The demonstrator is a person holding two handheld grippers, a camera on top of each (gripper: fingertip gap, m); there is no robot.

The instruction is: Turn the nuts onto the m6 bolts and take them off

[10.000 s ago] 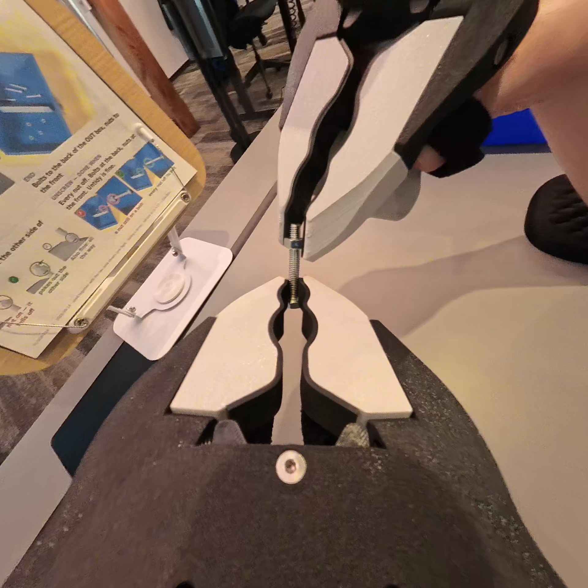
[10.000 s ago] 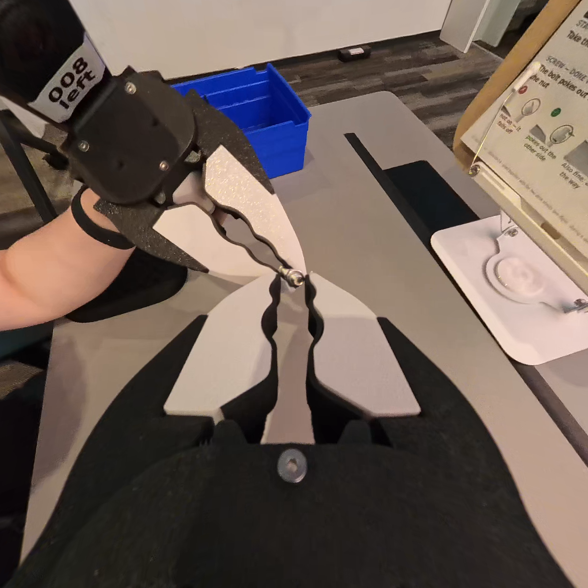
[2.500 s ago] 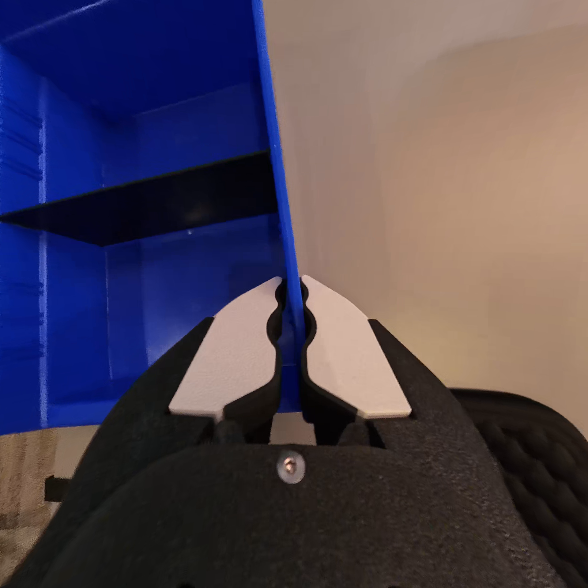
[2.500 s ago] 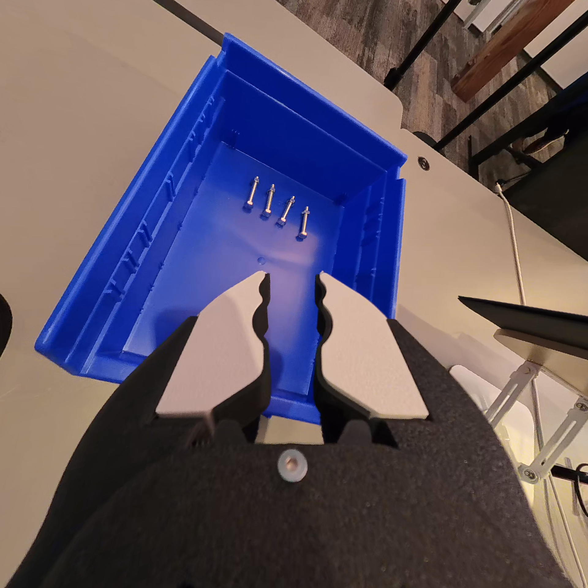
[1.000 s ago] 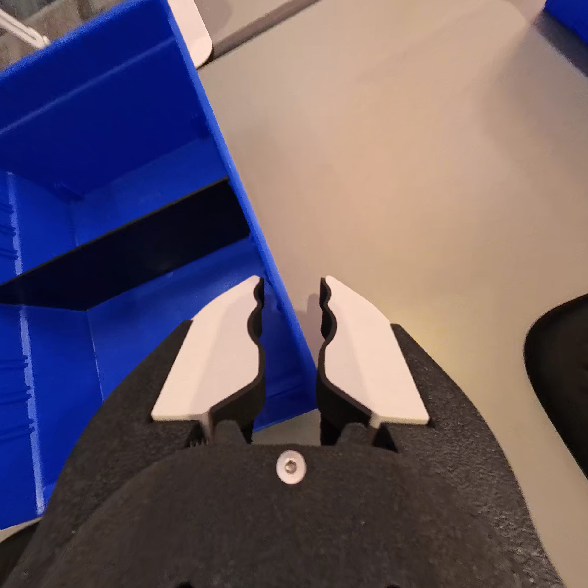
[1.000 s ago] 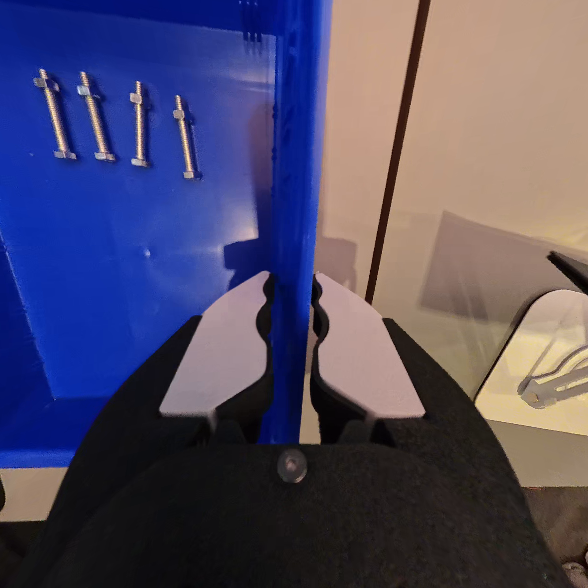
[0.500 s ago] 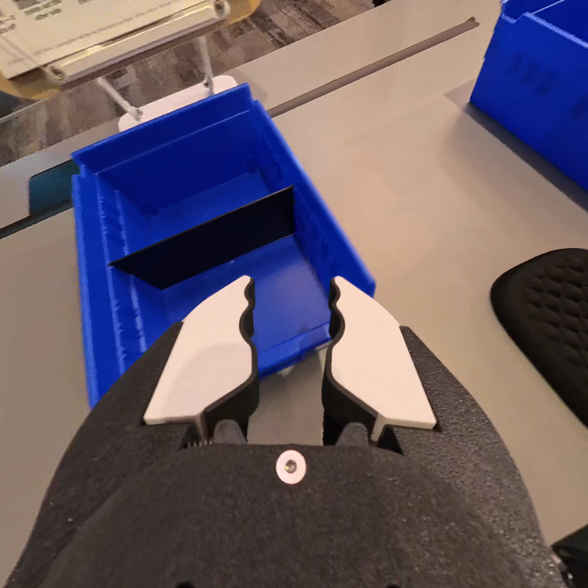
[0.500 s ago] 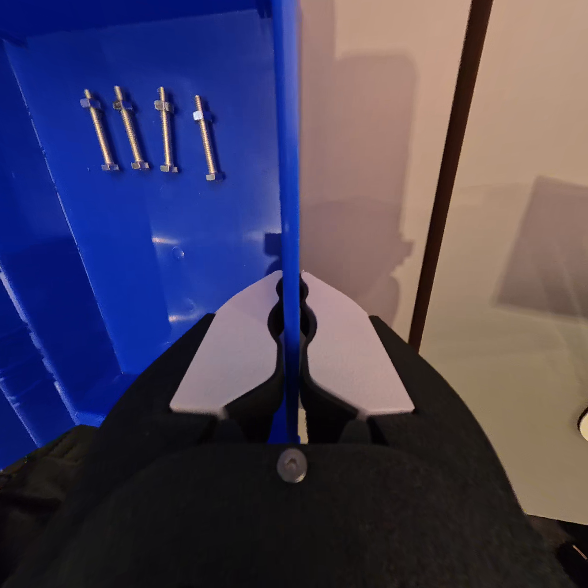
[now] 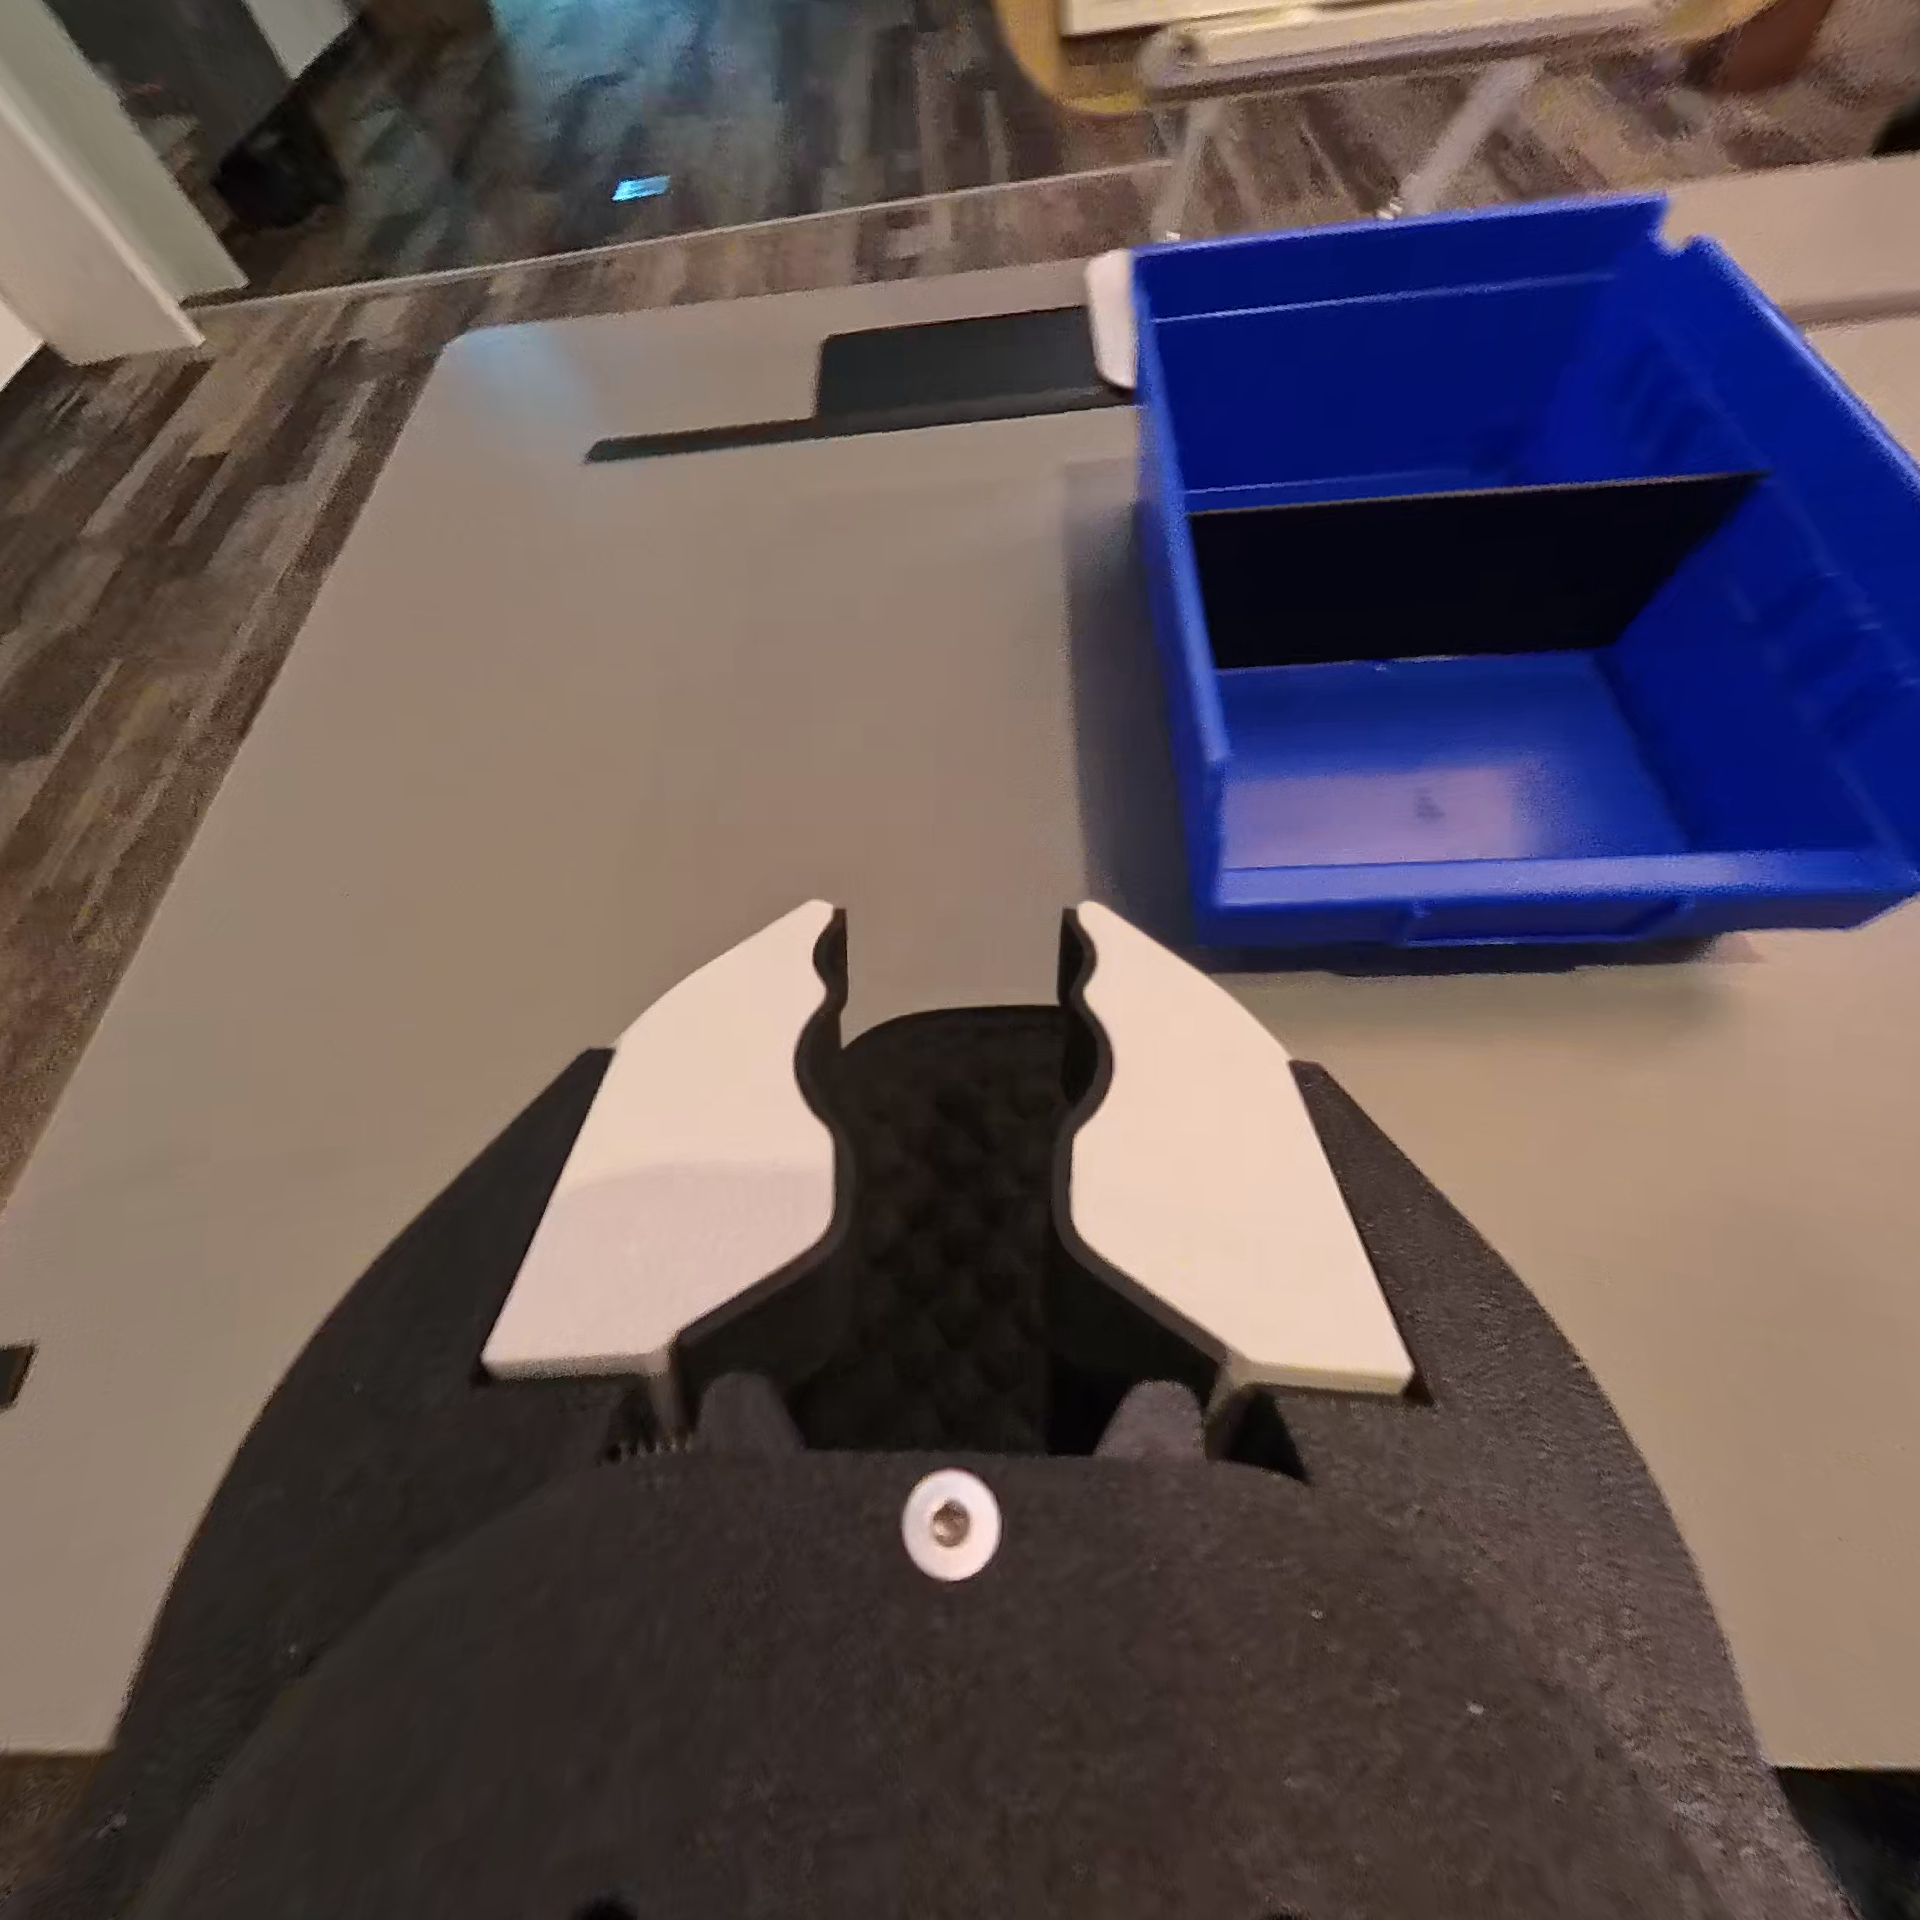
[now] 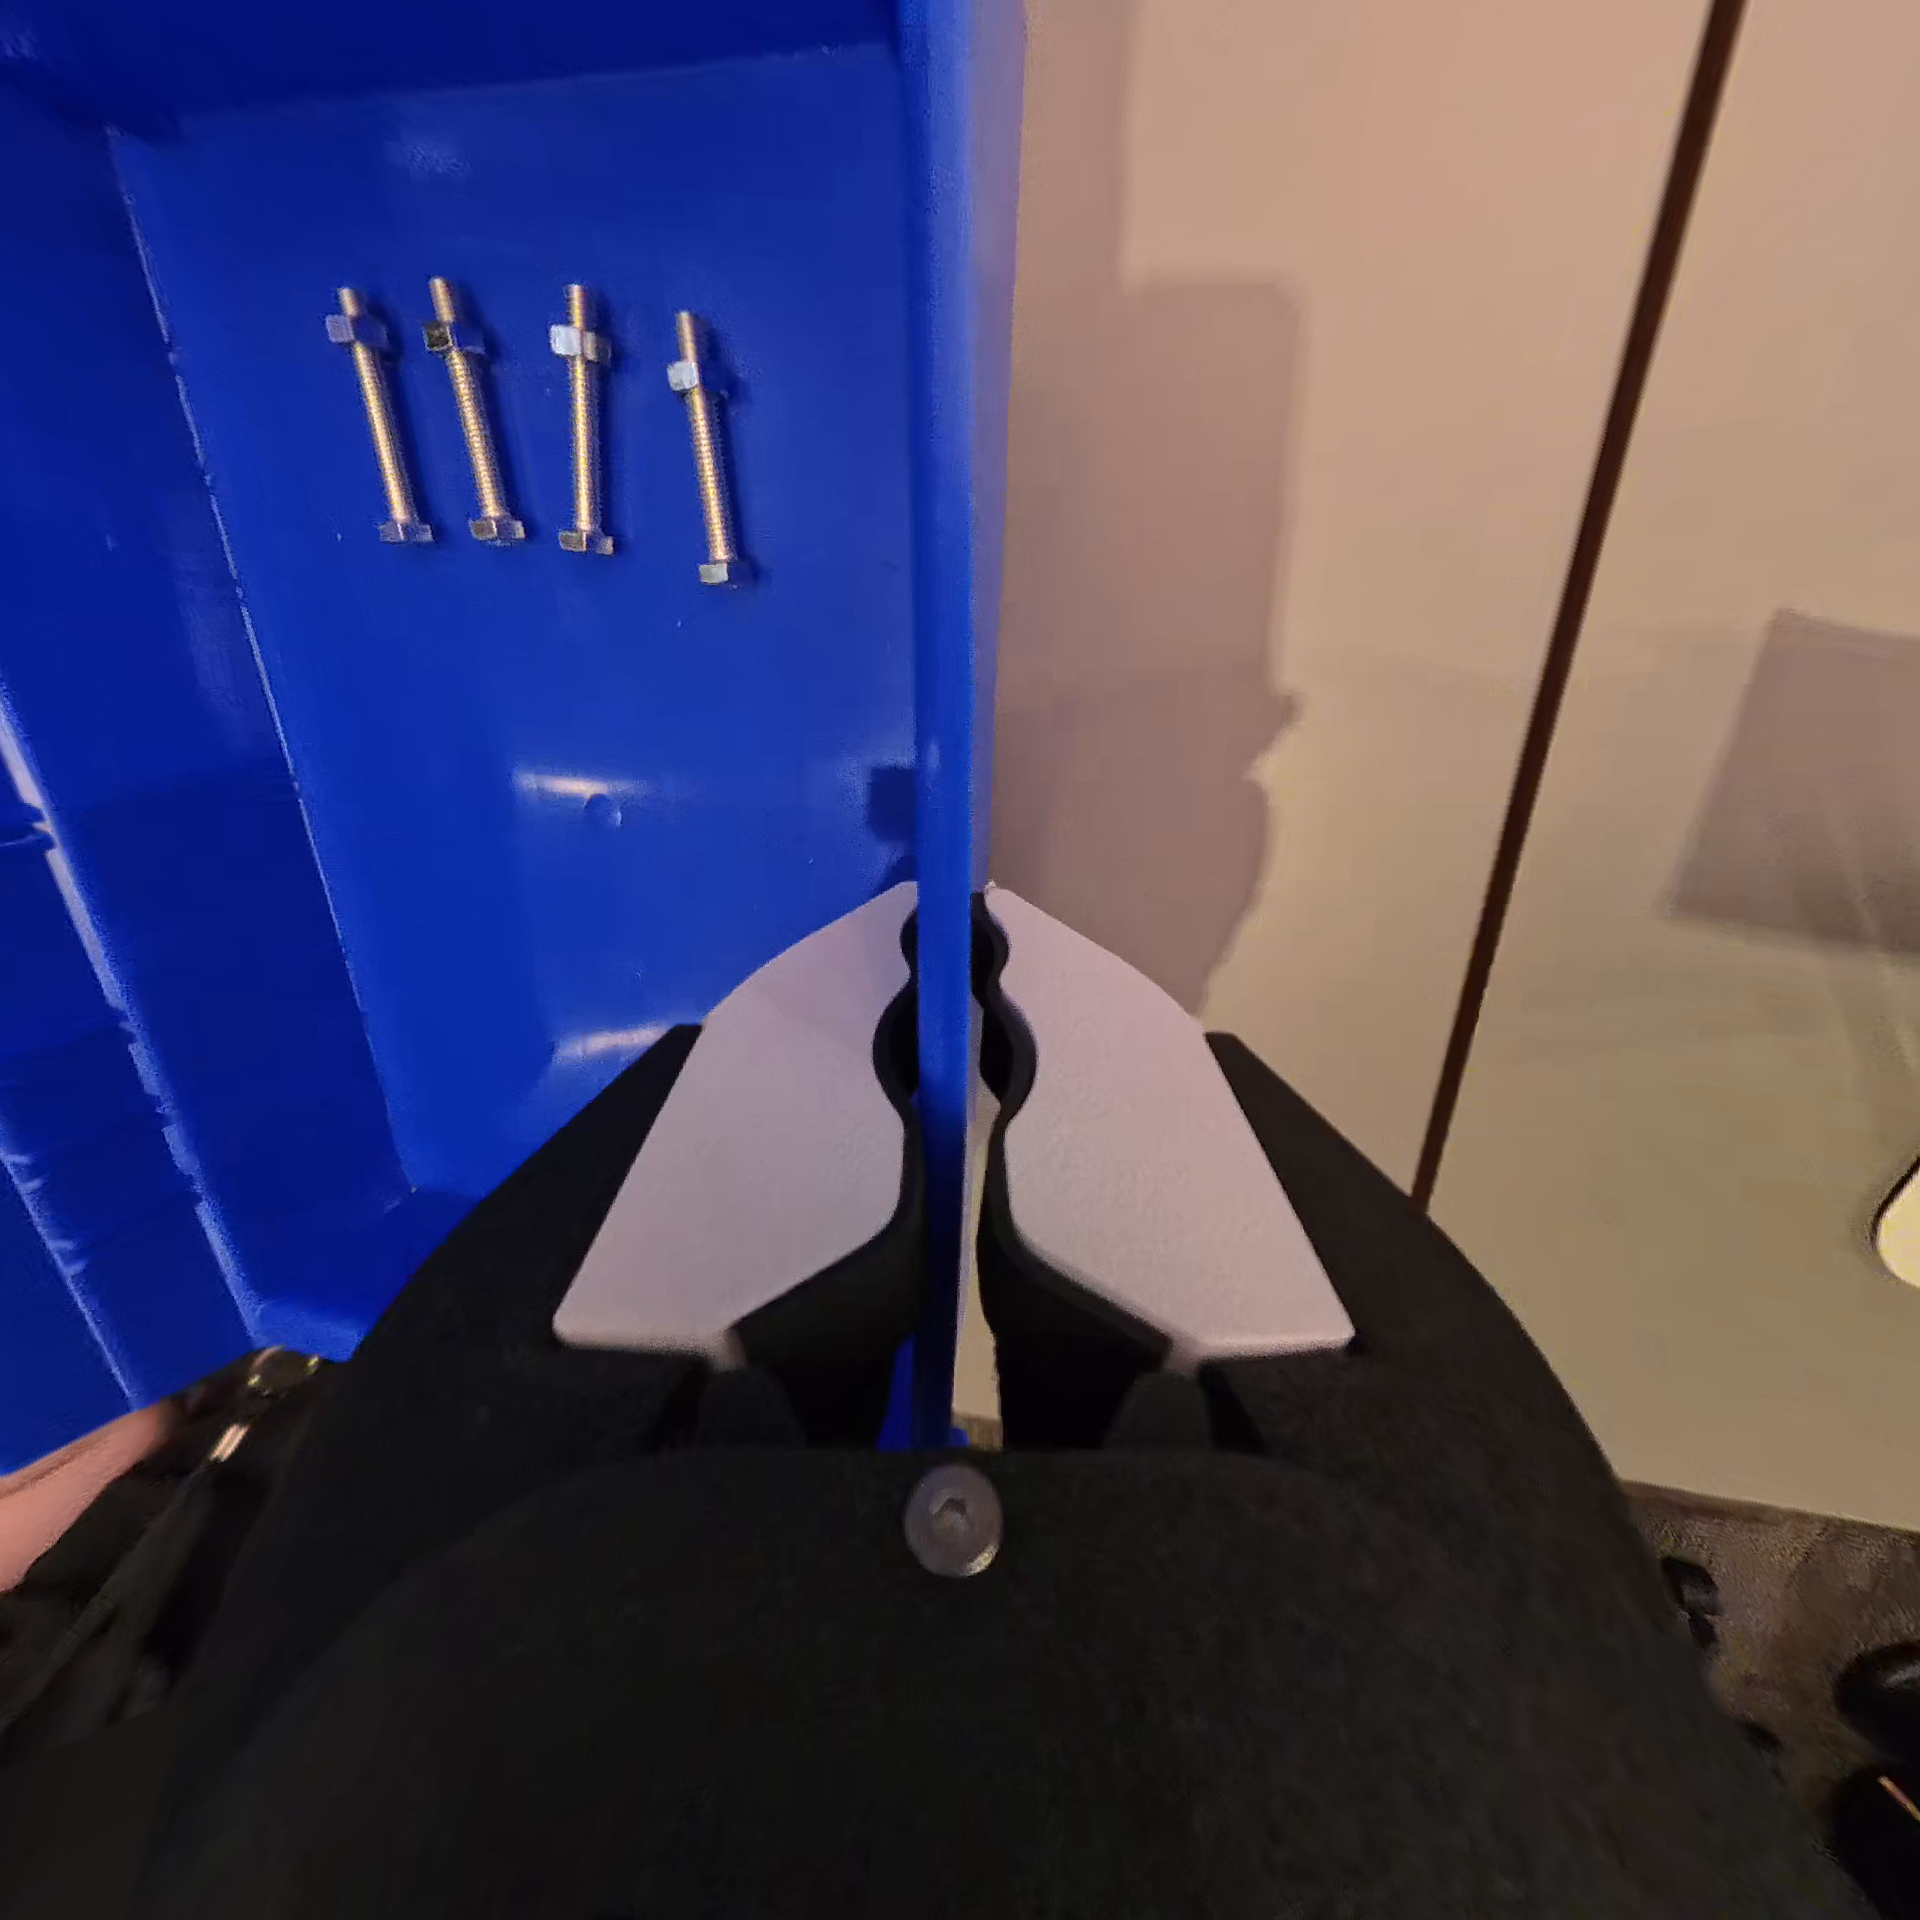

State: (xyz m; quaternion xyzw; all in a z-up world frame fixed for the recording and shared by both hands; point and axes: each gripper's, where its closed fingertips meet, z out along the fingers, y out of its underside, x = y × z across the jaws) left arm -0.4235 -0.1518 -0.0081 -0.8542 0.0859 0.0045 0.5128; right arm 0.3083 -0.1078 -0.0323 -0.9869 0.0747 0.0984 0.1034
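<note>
Four slim, light, slippery bolts [image 10: 540,426] carry nuts; my right gripper [image 10: 945,914] pinches the bin wall [image 10: 940,520], left gripper [image 9: 951,920] gapes empty; I'd grasp mid-shank

I count four bolts [image 10: 551,426] lying side by side on the floor of the blue bin [image 10: 940,520] in the right wrist view, far left of my fingers. Each carries one nut [image 10: 569,341] near its far end: four nuts. In the left wrist view, one divided blue bin [image 9: 1174,644] at far right, one black divider [image 9: 1455,571], two compartments. One grey table [image 9: 675,675].
</note>
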